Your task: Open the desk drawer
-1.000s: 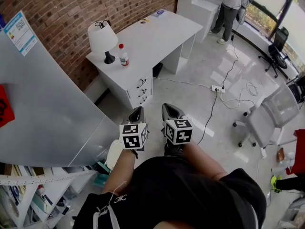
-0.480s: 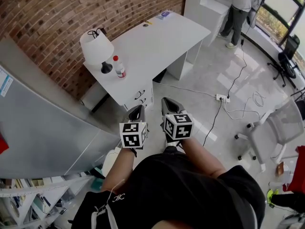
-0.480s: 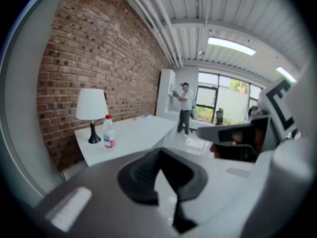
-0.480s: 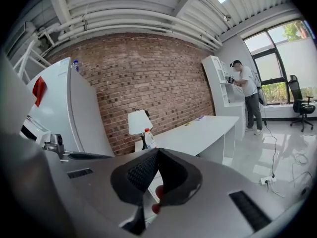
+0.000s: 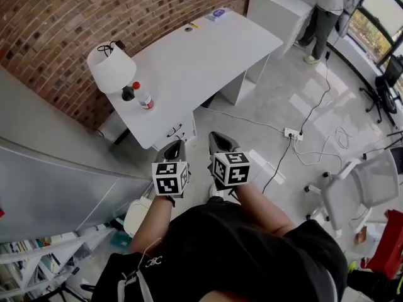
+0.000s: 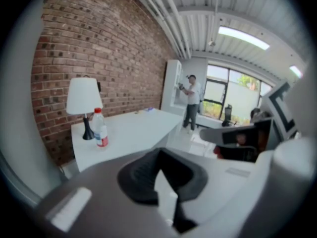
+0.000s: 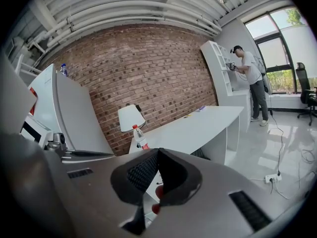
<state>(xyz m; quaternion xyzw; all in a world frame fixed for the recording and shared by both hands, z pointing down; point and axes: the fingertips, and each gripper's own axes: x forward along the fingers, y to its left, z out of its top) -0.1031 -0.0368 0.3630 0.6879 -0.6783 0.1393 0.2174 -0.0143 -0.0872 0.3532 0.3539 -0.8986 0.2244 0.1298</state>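
Observation:
A white desk stands against the brick wall, with a stack of drawers with dark handles at its near end. In the head view both grippers hang over the floor just short of that end. My left gripper is shut with nothing in it and points at the drawer stack. My right gripper, beside it, is also shut and empty. In the left gripper view the jaws meet in front of the desk top. The right gripper faces the desk too, apart from it.
A white lamp and a red-capped bottle stand on the desk's near end. A grey curved panel rises at the left. A power strip with cables and an office chair are on the floor at right. A person stands far back.
The desk's near end and drawers have come closer to the grippers as the person steps forward. Both grippers stay shut and side by side.

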